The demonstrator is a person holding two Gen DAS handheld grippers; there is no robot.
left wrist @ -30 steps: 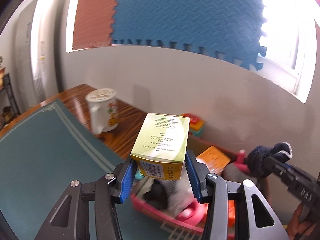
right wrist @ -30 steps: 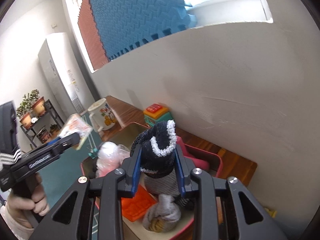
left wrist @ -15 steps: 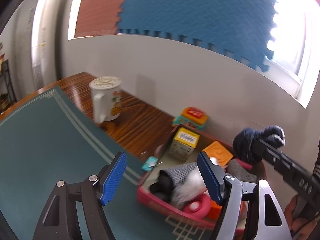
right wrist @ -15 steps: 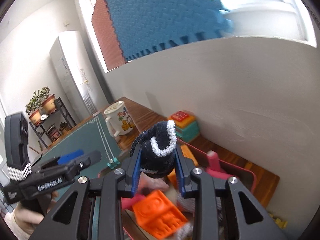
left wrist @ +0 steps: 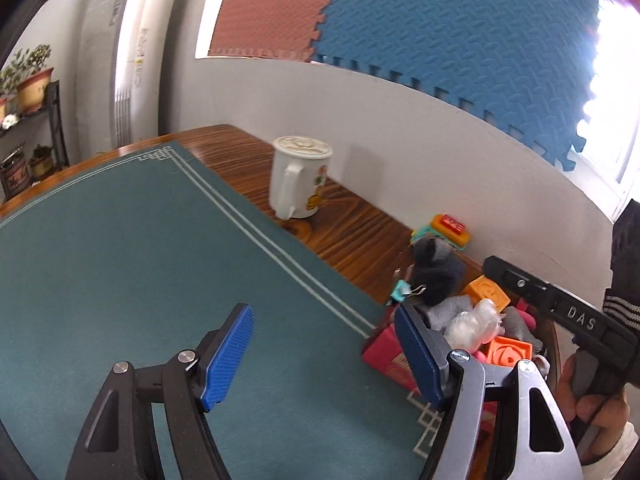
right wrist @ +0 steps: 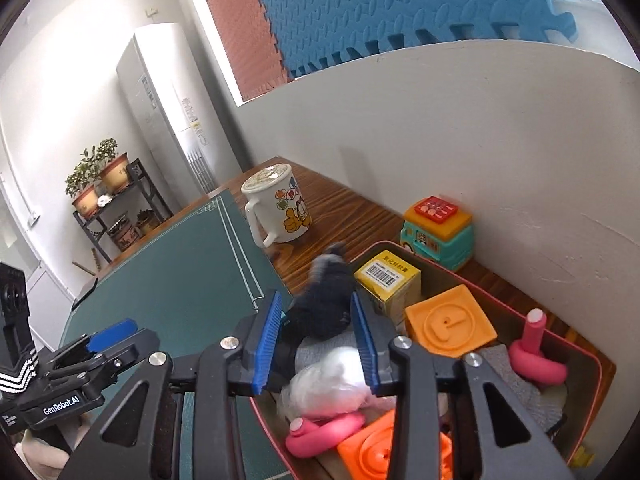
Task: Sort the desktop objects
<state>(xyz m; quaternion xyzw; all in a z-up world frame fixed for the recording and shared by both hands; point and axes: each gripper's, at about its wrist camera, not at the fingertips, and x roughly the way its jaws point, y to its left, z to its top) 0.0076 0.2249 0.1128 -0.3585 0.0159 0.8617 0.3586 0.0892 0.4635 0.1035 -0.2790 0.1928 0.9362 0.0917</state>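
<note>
Bin (right wrist: 592, 360): red-rimmed, open-topped, on the wooden desk (right wrist: 360, 216) against the wall, directly ahead of and below the right gripper (right wrist: 316, 340).

Contents, seen from the right gripper:
- Yellow box (right wrist: 388, 280) with a barcode on top, far corner, just right of the right jaw.
- Orange block (right wrist: 450, 322), right of the yellow box.
- Pink ring toy (right wrist: 536, 360), far right.
- Second pink ring (right wrist: 320, 432) and a second orange block (right wrist: 384, 452), near edge, under the jaws.
- White plastic wad (right wrist: 332, 384), below the jaws.
- Grey cloth (right wrist: 516, 384), right side.
- Dark sock (right wrist: 324, 304), blurred, between the right jaws over the bin's left rim.

Right gripper: its jaws have just been opening; the sock sits in the gap, with the pads no longer clearly pressing it.

Left gripper (left wrist: 324, 356): jaws wide apart, nothing between them, over the green mat (left wrist: 120, 280); the bin lies to its right.

Outside the bin: white mug (right wrist: 278, 204) with a lid, ahead and left of the right gripper; toy bus (right wrist: 438, 232), behind the bin; teal binder clip (left wrist: 404, 292), at the bin's left rim.
</note>
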